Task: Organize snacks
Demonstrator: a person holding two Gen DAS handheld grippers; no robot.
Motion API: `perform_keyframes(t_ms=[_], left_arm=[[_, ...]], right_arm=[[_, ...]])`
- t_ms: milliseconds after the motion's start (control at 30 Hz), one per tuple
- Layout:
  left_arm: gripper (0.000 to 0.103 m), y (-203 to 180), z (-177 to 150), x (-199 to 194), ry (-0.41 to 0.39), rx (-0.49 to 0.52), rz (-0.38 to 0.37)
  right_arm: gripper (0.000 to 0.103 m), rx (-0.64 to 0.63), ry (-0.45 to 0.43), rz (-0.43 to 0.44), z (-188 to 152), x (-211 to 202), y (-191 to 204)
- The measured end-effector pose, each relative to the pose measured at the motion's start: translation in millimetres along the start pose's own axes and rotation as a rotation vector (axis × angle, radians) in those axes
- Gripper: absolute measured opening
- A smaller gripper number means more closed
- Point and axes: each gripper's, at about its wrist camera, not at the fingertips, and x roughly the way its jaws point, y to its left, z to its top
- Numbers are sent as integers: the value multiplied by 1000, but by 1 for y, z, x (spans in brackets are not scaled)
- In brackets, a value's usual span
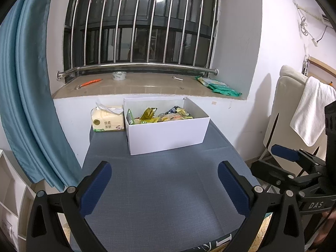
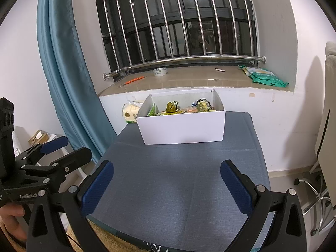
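Left of the white box [image 1: 168, 135] sits a tissue pack [image 1: 107, 121], snacks [image 1: 159, 115] piled inside it, box long axis crosswise, straight ahead of left gripper [image 1: 164, 185] and right gripper [image 2: 167, 185], both spread empty, roughly equally near.

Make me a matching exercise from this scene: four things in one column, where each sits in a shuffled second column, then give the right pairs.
Things:
1. snack packets
2. tissue pack
3. tape roll
4. white towel

Places:
A. on the windowsill
B. draped over the chair
C. inside the white box
D. on the table, left of the box

Pairs: 1-C, 2-D, 3-A, 4-B
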Motion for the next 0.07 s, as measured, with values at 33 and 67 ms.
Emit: perform_keyframes(t_ms=[33,67], left_arm=[[103,0,0,0,2,-3,-4],[103,0,0,1,6,-5,-7]], right_arm=[[103,0,1,0,0,0,0],[103,0,1,0,0,0,0]])
